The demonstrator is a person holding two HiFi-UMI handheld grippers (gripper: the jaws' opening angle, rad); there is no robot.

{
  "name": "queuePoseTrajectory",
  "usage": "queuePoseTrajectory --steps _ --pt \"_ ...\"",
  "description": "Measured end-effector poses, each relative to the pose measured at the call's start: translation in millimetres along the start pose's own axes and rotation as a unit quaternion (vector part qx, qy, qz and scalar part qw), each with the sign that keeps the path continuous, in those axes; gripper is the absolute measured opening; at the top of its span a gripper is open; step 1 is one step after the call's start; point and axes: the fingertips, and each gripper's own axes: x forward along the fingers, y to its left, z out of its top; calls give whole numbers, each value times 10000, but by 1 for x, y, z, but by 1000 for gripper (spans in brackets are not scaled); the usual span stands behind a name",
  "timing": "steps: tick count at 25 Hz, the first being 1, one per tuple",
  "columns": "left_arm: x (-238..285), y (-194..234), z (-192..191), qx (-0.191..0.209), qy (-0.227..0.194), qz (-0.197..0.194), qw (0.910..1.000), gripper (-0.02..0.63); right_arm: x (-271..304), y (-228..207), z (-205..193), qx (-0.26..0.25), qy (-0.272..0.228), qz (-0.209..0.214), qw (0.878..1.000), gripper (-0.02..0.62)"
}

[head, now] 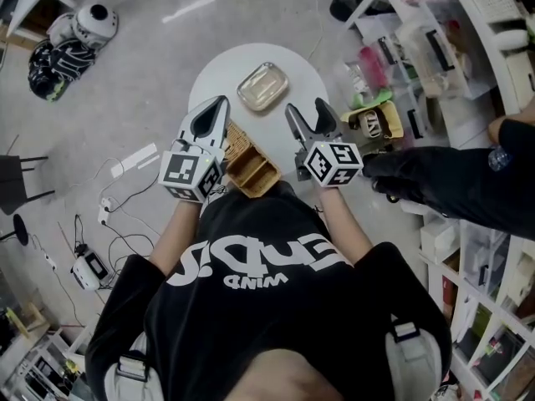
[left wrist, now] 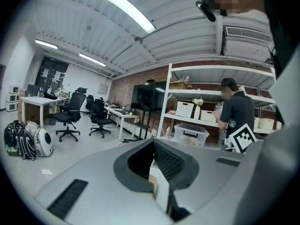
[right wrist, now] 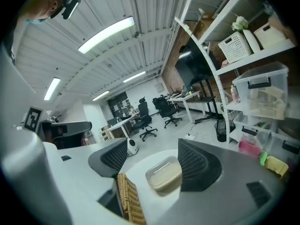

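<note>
Right now I'm holding my right gripper (head: 305,107) spread wide and empty above the round white table (head: 217,73) — the lidded container (head: 262,86) is lying flat there, just ahead of its jaws. My left gripper (head: 222,100) is hovering pressed together, pinching nothing — beside the wicker basket (head: 249,164).

Grey concrete floor (head: 142,90). Brick wall (left wrist: 187,65) behind white shelving (left wrist: 206,93). Ceiling strip lights (left wrist: 126,9) lit. Black office chairs (left wrist: 69,114) beside white desks (left wrist: 37,100).
</note>
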Motion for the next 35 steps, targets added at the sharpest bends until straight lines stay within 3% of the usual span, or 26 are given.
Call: queuePoseTrajectory --steps 14,23,27,35 --pt "13 18 -15 -69 268 37 9996 0 84 -61 -72 647 597 -316 9956 313" --pt "21 27 -27 -246 498 117 9984 -1 129 -102 -127 1185 1241 -661 9829 322" --pt "20 34 -31 -226 470 148 9985 0 142 -102 -147 1434 1502 -573 9765 319" --pt "21 34 -43 -15 574 182 9982 0 157 -104 -163 1434 1739 -462 9732 273"
